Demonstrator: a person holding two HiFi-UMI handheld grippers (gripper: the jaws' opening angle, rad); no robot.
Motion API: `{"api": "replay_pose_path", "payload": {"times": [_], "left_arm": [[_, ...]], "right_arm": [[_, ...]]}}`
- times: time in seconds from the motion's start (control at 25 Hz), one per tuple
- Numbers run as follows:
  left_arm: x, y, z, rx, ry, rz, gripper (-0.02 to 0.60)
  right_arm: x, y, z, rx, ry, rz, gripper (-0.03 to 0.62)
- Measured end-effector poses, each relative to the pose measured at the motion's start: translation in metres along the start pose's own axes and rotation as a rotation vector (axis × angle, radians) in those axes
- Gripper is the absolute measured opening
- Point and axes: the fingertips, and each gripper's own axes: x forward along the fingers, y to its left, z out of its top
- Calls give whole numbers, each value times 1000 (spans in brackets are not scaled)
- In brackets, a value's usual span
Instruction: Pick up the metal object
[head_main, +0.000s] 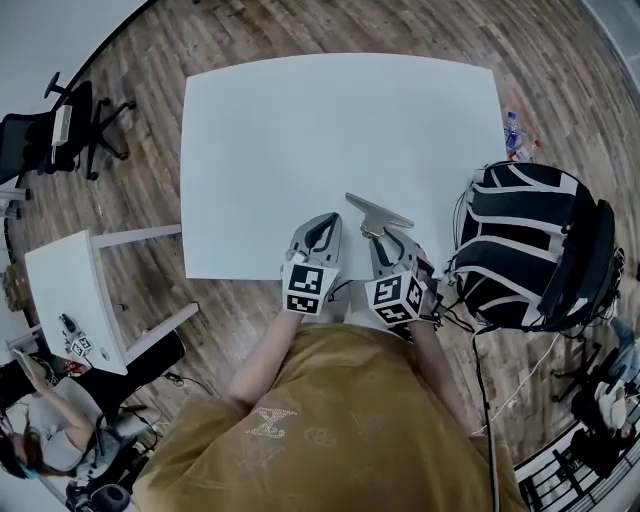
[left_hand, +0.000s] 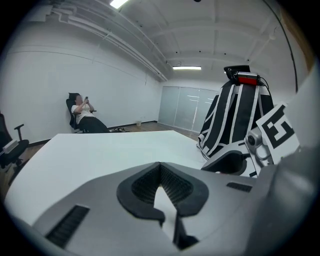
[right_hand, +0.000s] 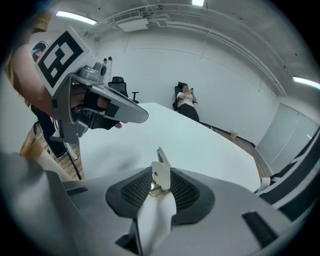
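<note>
The metal object (head_main: 378, 212) is a flat grey piece with a wide bar across its far end. It is held just above the near edge of the white table (head_main: 340, 120). My right gripper (head_main: 385, 236) is shut on its narrow end. In the right gripper view the metal object (right_hand: 161, 170) stands up between the black pads (right_hand: 187, 192), a small wire ring at its base. My left gripper (head_main: 321, 224) sits just to the left over the table edge. Its jaws meet with nothing between them, and the left gripper (left_hand: 160, 172) shows only table beyond.
A black-and-white backpack (head_main: 530, 245) stands close to the table's right side. At the left are an office chair (head_main: 60, 125) and a small white table (head_main: 70, 295). A bottle (head_main: 512, 135) lies on the floor. A person (right_hand: 186, 99) sits in a chair by the far wall.
</note>
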Motion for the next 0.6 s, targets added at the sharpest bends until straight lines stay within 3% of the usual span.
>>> {"api": "replay_pose_path", "payload": {"times": [0.32,0.6], "left_arm": [[1,5,-6,-17,12,-3,5],[1,10,-9,-22,19,-1,6]], "right_arm": [[17,11,-11,-129,66,-2,98],[25,9,-9,-175,70,-37,103]]}}
